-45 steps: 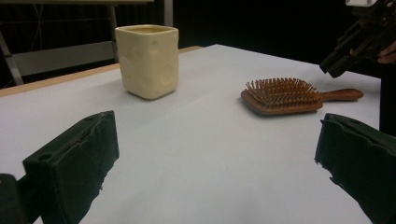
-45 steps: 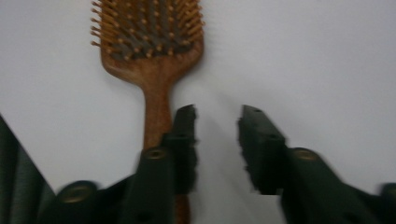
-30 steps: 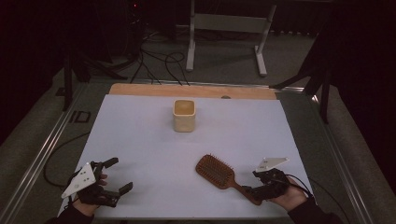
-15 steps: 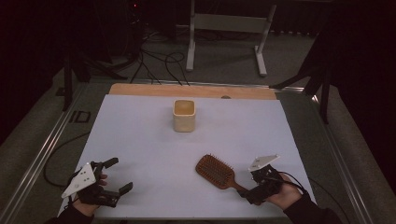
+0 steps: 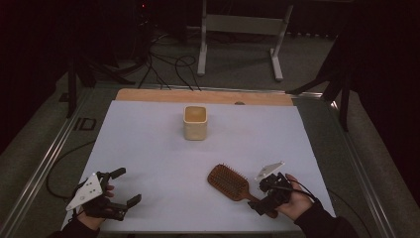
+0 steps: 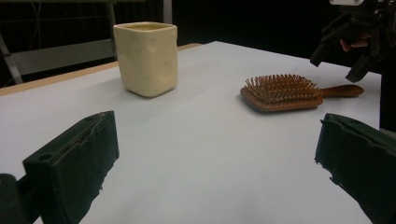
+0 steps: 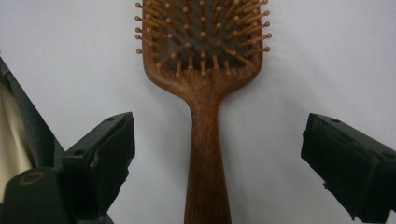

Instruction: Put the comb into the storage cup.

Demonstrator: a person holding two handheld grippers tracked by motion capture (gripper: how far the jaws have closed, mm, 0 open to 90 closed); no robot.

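Observation:
A wooden hairbrush (image 5: 229, 181) lies bristles up near the front right of the white table (image 5: 148, 144). My right gripper (image 5: 258, 196) straddles its handle from the near end. Its jaws have just been opening and now stand open, with the handle (image 7: 205, 154) between them and untouched. A cream square cup (image 5: 195, 122) stands upright at the middle back. My left gripper (image 5: 127, 186) rests at the front left, open with nothing between its jaws. In the left gripper view the cup (image 6: 147, 58) and the brush (image 6: 280, 91) lie ahead, with the right gripper (image 6: 345, 46) beyond.
A wooden strip (image 5: 203, 95) runs along the table's far edge and metal rails (image 5: 54, 148) flank both sides. Behind it stand a metal frame (image 5: 242, 29) and floor cables (image 5: 168, 62). Bare white surface lies between the cup and both grippers.
My right gripper has slid left along the brush handle toward the brush head. The brush, the cup and the left gripper have stayed where they were.

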